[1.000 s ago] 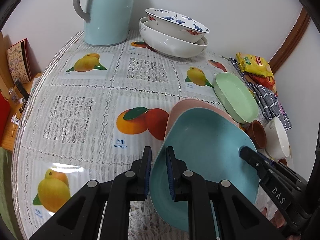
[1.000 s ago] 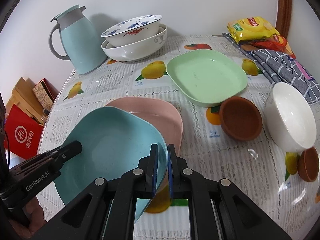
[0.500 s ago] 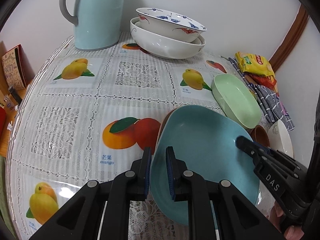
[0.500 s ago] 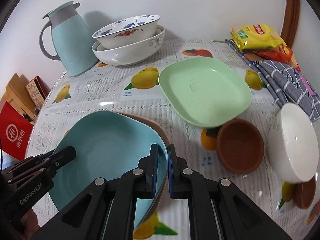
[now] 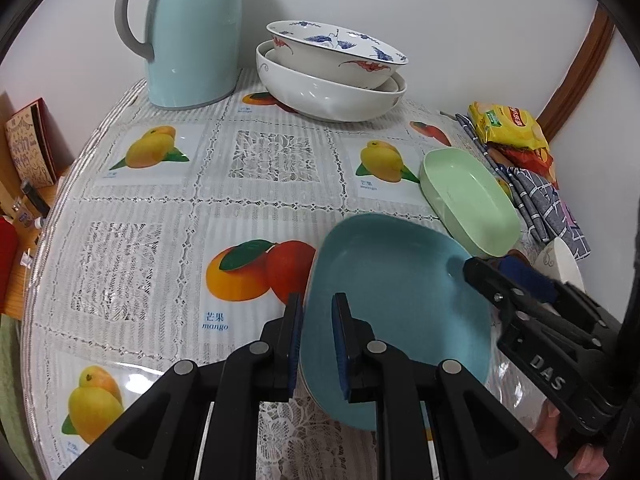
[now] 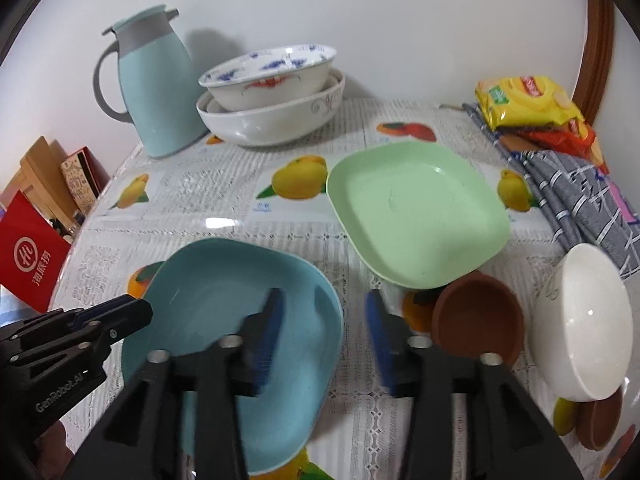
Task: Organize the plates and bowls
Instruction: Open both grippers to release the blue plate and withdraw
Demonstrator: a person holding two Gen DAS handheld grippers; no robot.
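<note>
Stacking step nearly closed out: blue plate (image 6: 224, 320) lying flat on the worktop (image 5: 160, 208) near its front edge, just beside the green plate (image 6: 416, 212). Left hand-held gripper (image 5: 316, 340) clamped on the blue plate's near rim; right hand-held gripper (image 6: 324, 336) spread wide, one finger over the plate, one outside, gripping nothing. Next, probably: letting go on the left, then reaching for the green plate to go on top, rim grip, level carry. Legible: "mango" (image 5: 215, 326) on the cloth, "DAS" (image 5: 548, 372) on the right tool, "GenRobot.AI" (image 6: 60, 392) on the left.
</note>
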